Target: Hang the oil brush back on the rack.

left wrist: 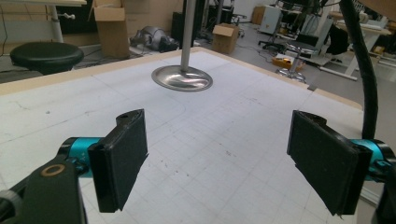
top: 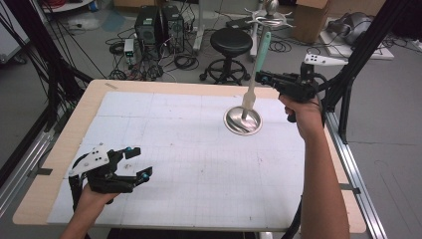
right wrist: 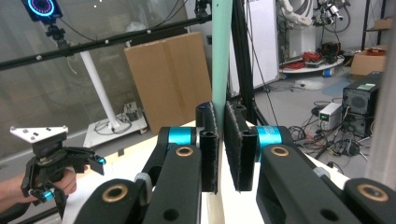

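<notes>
A stand with a round metal base [top: 243,121] rests on the white mat at the back right of the table. Its pole [top: 256,64] rises from the base, mint green higher up, to a ring of metal hooks [top: 268,20]. My right gripper [top: 263,77] is shut on the green part of the pole [right wrist: 221,56], with both pads [right wrist: 210,144] pressed flat against it. My left gripper [top: 137,162] hovers over the front left of the mat. It is open, with nothing between its fingers [left wrist: 119,161]. The base [left wrist: 183,78] lies well ahead of it.
The gridded white mat [top: 189,164] covers a wooden table [top: 54,164]. Beyond the far edge stand a black stool [top: 231,42], computer towers [top: 159,22], cables and a cardboard box [top: 311,17]. A black frame post [top: 348,74] rises close to the table's right side.
</notes>
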A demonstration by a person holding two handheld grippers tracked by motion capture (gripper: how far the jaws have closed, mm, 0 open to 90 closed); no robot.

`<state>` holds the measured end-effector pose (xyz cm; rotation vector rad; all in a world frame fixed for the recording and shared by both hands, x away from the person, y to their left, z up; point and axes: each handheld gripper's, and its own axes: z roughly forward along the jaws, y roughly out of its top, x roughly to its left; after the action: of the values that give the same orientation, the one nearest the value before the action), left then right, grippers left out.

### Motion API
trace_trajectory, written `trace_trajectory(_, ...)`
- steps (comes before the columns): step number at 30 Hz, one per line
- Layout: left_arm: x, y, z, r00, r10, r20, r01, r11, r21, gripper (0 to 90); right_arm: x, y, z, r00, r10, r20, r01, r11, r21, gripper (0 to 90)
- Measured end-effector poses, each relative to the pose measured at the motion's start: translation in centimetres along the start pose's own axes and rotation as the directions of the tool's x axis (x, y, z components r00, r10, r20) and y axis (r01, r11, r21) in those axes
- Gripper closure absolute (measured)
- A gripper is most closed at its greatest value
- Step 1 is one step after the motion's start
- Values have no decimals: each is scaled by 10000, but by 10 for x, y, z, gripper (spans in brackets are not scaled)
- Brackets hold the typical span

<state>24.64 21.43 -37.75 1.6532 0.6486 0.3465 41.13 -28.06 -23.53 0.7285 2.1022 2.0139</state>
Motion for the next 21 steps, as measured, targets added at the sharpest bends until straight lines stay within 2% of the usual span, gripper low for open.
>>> trace_trajectory(5, -1, 3, 4, 9999, 78, 66, -78, 10000, 18, 205, -9, -1, -2, 9999, 153, 53, -153, 9999, -25, 846)
trace_trajectory(6, -1, 4, 4, 9999, 118, 80, -118, 9999, 25, 206, -12, 0, -4, 9999, 162, -12, -162, 9997, -159, 846)
trace_trajectory(14, -1, 5, 6, 10000, 80, 25, -80, 10000, 17, 207, -15, 6, 0, 9999, 95, -53, -95, 10000, 6, 846)
trace_trajectory(21, 1, 4, 5, 9999, 154, 75, -156, 9998, 159, 208, -21, 5, -2, 9995, 303, 104, -303, 9995, -14, 846)
